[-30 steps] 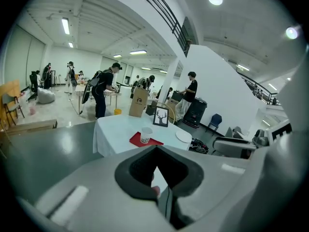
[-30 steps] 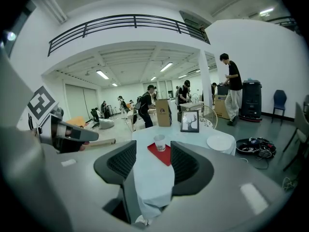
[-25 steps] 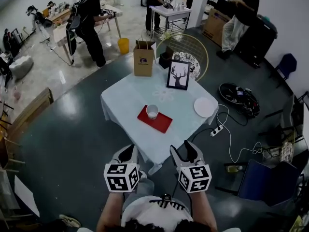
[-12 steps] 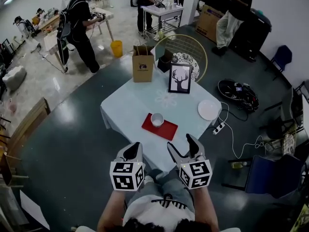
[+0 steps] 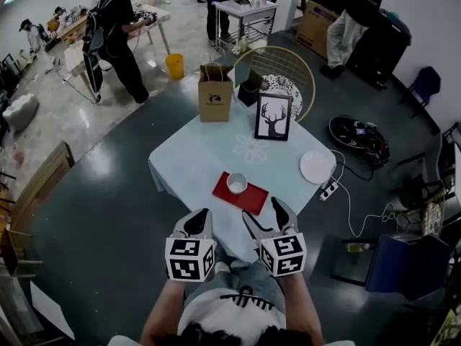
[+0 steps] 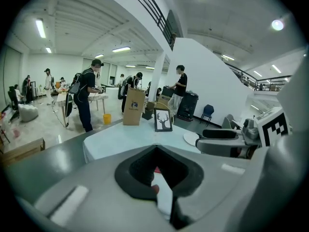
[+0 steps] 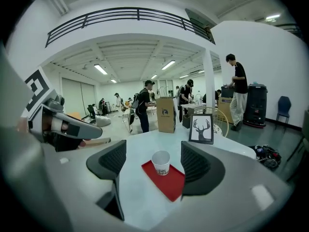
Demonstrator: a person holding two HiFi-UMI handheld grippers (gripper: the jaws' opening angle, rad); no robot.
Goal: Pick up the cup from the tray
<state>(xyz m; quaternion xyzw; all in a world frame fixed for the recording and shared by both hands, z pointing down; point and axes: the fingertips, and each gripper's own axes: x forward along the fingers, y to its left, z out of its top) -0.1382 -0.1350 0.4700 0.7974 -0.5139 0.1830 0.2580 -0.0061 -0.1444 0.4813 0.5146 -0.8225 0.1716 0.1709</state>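
A white paper cup (image 5: pixel 237 184) stands upright on a red tray (image 5: pixel 248 199) near the front of a table (image 5: pixel 191 153) covered in pale cloth. In the right gripper view the cup (image 7: pixel 161 162) and the tray (image 7: pixel 170 183) show between the two dark pads, some way beyond them. My right gripper (image 5: pixel 265 217) (image 7: pixel 153 161) is open and empty, just short of the table's near edge. Left of it, my left gripper (image 5: pixel 197 223) (image 6: pixel 156 148) is shut with nothing held; a sliver of red tray shows through the hollow of its pads.
On the table stand a framed deer picture (image 5: pixel 274 116), a brown paper bag (image 5: pixel 215 92) and a white plate (image 5: pixel 316 166). A gold wire chair (image 5: pixel 282 69) is behind it. A power strip with cables (image 5: pixel 328 190) lies on the floor at right. People work in the background.
The table, tray and cup have drawn closer to both grippers. The grippers have edged up toward the table's near edge. Left stays shut, right stays open.
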